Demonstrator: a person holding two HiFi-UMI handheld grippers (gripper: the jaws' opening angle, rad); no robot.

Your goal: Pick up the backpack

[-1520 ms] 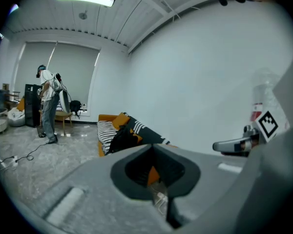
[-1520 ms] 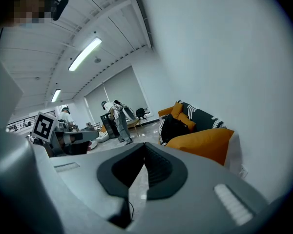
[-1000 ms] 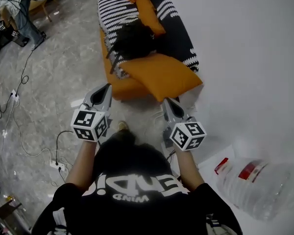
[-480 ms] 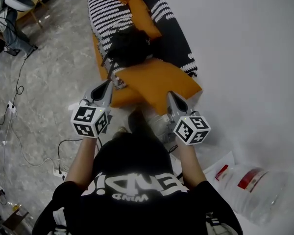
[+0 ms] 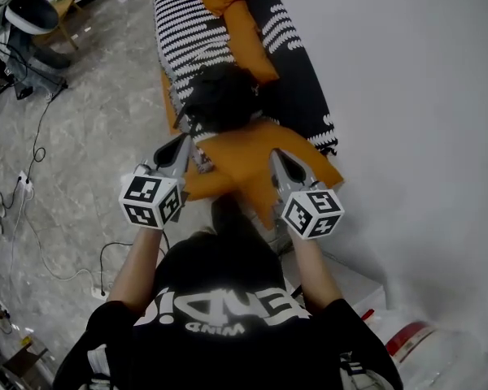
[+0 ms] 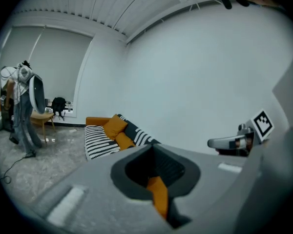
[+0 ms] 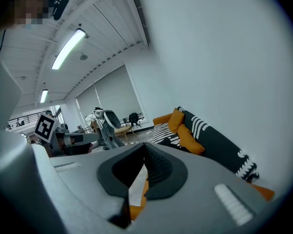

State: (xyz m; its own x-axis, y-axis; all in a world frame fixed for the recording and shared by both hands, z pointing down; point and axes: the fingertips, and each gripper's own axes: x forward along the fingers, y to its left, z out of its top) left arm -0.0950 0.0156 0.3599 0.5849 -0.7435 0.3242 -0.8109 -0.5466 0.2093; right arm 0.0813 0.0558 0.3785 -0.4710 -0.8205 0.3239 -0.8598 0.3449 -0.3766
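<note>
A black backpack (image 5: 220, 96) lies on a sofa (image 5: 183, 31) with a black-and-white striped cover, between orange cushions. In the right gripper view the backpack (image 7: 172, 142) is a dark lump on the seat. My left gripper (image 5: 181, 143) hangs over the sofa's near front edge, just short of the backpack, jaws shut and empty. My right gripper (image 5: 274, 155) is above the near orange cushion (image 5: 260, 149), also shut with nothing in it. Each gripper view shows its own closed jaws, with the other gripper off to the side.
A white wall (image 5: 415, 96) runs along the sofa's right side. Cables and a power strip (image 5: 20, 165) trail over the grey floor on the left. A chair with clothes (image 5: 32, 10) stands at the far left. A large water bottle (image 5: 427, 352) lies by my right foot.
Both grippers have travelled forward to the sofa's near end, now over the orange cushion. The backpack looks closer, and the water bottle has slipped toward the bottom right corner.
</note>
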